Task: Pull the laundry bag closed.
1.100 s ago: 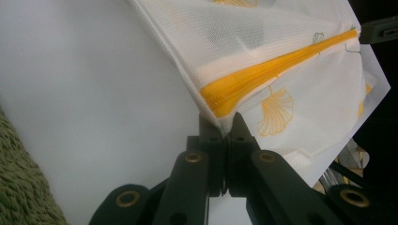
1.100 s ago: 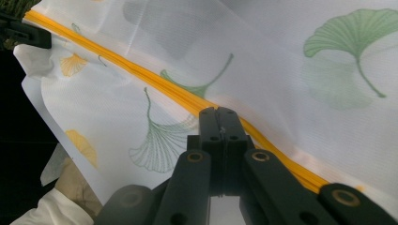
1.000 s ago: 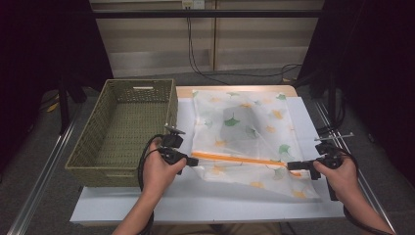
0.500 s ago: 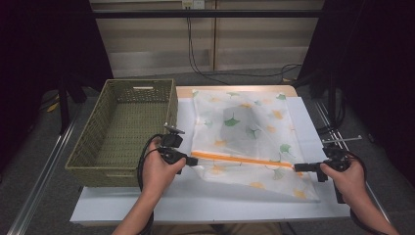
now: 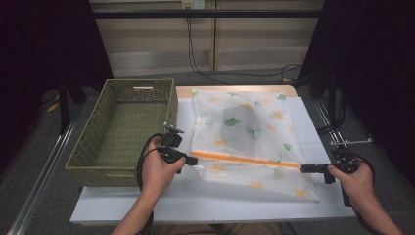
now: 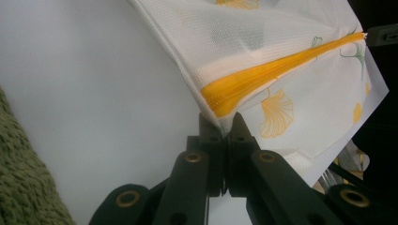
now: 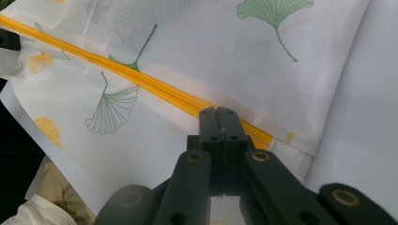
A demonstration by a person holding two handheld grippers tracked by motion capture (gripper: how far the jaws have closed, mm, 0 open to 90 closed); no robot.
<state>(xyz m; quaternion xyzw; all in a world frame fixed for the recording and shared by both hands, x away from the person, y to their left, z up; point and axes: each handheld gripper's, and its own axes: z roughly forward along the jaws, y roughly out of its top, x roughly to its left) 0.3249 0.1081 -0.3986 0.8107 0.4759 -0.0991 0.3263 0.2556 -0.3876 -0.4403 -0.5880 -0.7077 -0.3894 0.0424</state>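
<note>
A white mesh laundry bag [image 5: 249, 134] printed with green and yellow ginkgo leaves lies flat on the white table [image 5: 205, 208], just to the right of a green woven basket [image 5: 125, 129]. An orange zipper [image 5: 244, 159] runs across the bag's near part. The left gripper [image 5: 188, 159], between the basket and the bag, has its jaws pressed together on the bag's cloth at the zipper's left end; in the left gripper view the fabric [image 6: 263, 70] rises out of the closed jaws. The right gripper [image 5: 306, 168] sits at the bag's far side from the basket, jaws pinched on the zipper's right end [image 7: 256, 133]. The zipper is stretched straight between the two grippers, and each hand [image 5: 159, 169] wraps its gripper's body
</note>
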